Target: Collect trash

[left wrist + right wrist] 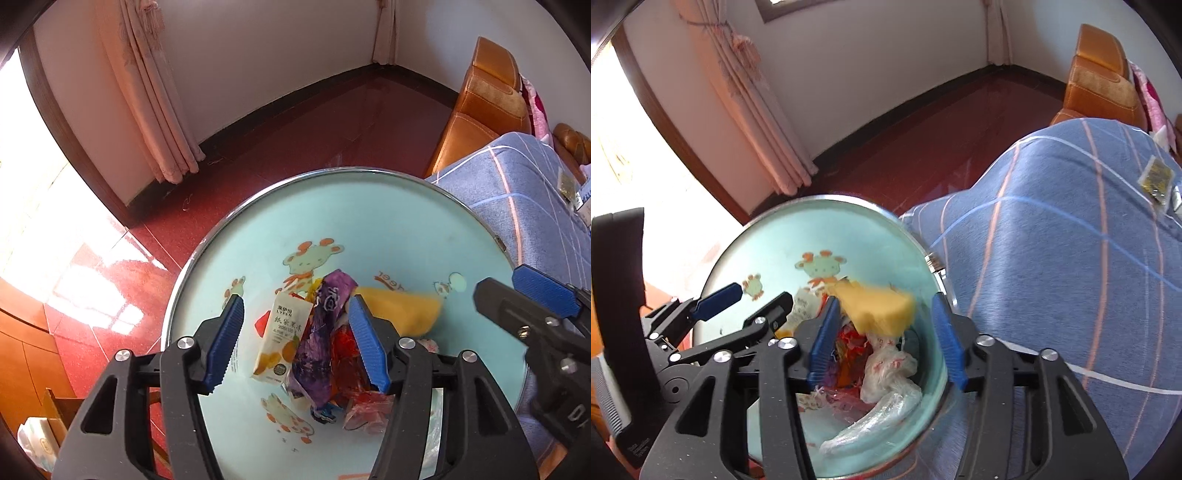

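Both my left gripper (295, 341) and right gripper (886, 341) stand apart, unclamped, above wrappers (325, 343) heaped on the round table (229, 236) for collection.

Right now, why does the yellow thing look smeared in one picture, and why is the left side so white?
In the right wrist view the yellow sponge is motion-blurred, while the curtain stays sharp. In the left wrist view the sponge looks crisper. In both views sunlight burns the left edge white, with glare on the red floor. The fisheye lens bends the walls.
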A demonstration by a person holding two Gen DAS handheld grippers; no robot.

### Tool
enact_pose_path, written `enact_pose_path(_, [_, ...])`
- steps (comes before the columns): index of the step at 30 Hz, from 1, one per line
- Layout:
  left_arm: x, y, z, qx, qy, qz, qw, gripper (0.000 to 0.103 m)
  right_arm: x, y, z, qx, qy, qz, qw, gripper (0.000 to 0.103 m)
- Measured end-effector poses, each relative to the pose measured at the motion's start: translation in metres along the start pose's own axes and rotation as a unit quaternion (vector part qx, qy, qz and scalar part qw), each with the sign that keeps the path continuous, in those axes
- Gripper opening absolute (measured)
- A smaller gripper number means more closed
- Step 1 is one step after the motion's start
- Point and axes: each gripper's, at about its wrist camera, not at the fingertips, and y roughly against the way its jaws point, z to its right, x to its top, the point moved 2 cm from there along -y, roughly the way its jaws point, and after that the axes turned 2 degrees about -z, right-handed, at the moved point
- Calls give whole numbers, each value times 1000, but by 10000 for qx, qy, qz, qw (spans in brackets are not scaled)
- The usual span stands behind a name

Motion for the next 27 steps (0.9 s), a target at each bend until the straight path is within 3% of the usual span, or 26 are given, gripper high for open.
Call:
enact_pose_path(3, [-1,3,-2,50,-13,31,10000,59,0,11,5,-65,-54,152,9998,52])
enact_pose_path(7, [-2,8,-3,139,36,81,9999,68,-4,24,6,-389,105,384,9985,52])
enact_pose_path(13, [-7,28,-6,291,41,273,9992,82,-16,29,14,-401,33,332,9986,54])
enact_pose_path(17, [-17,48,-6,439,54,478,9979,97,-29,44,18,-391,-38,420,9983,66])
enact_pose_path(21, [-33,66,-4,427,35,599,9973,97,-44,63,20,-411,-73,591,9974,81])
enact_pose_path(27, [-60,103,-9,403,135,858,9954,97,-67,85,22,-311,-228,708,9967,87])
